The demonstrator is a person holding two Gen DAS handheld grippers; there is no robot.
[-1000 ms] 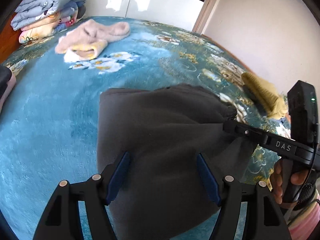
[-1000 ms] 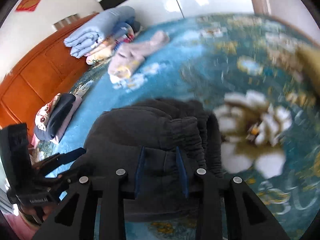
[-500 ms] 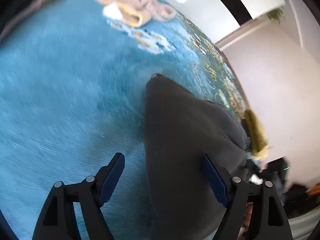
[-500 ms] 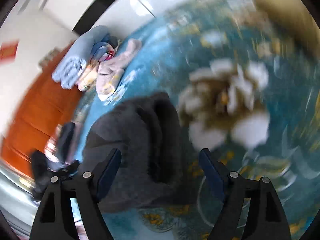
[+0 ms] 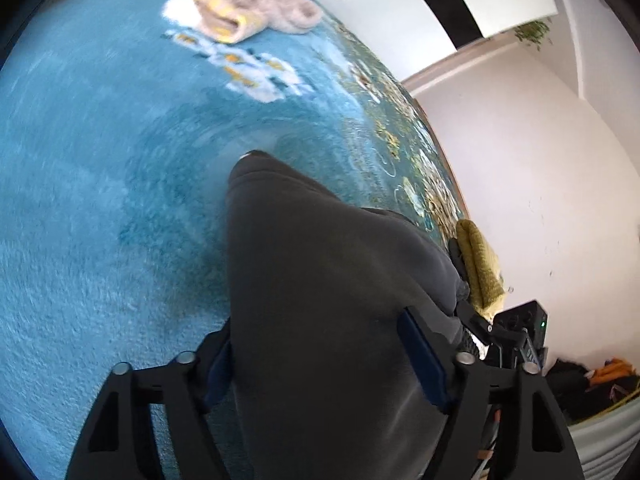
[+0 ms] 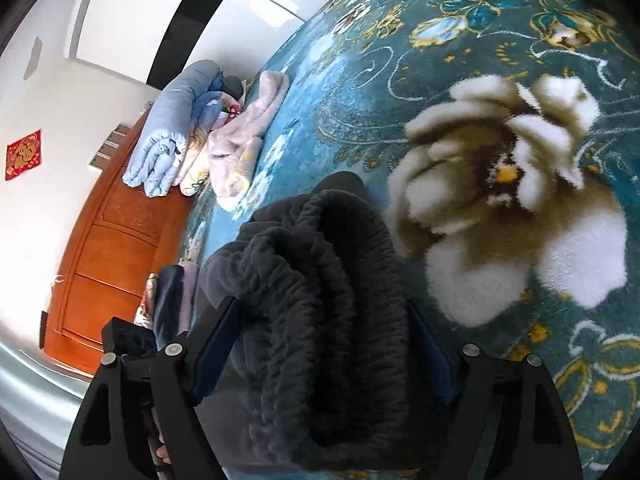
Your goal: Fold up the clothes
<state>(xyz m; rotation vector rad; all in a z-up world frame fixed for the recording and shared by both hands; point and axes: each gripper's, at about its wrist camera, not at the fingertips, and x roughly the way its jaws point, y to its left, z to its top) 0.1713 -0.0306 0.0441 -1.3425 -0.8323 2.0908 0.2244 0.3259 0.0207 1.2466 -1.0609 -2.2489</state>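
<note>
Dark grey garment (image 5: 320, 300), folded into a thick bundle, lies on the teal floral blanket (image 5: 100, 200), its gathered waistband facing the right wrist view. Left gripper (image 5: 324, 364): jaws have just been closing, the bundle between them; whether the pads press on the cloth cannot be told. Right gripper (image 6: 324, 344): jaws spread wide, straddling the waistband folds; grip likewise unclear. Pink garment (image 5: 240, 4) lies well apart near the far edge, beside stacked quilts (image 6: 172, 128). Yellow-green cloth (image 5: 480, 268) sits just beyond the bundle.
</note>
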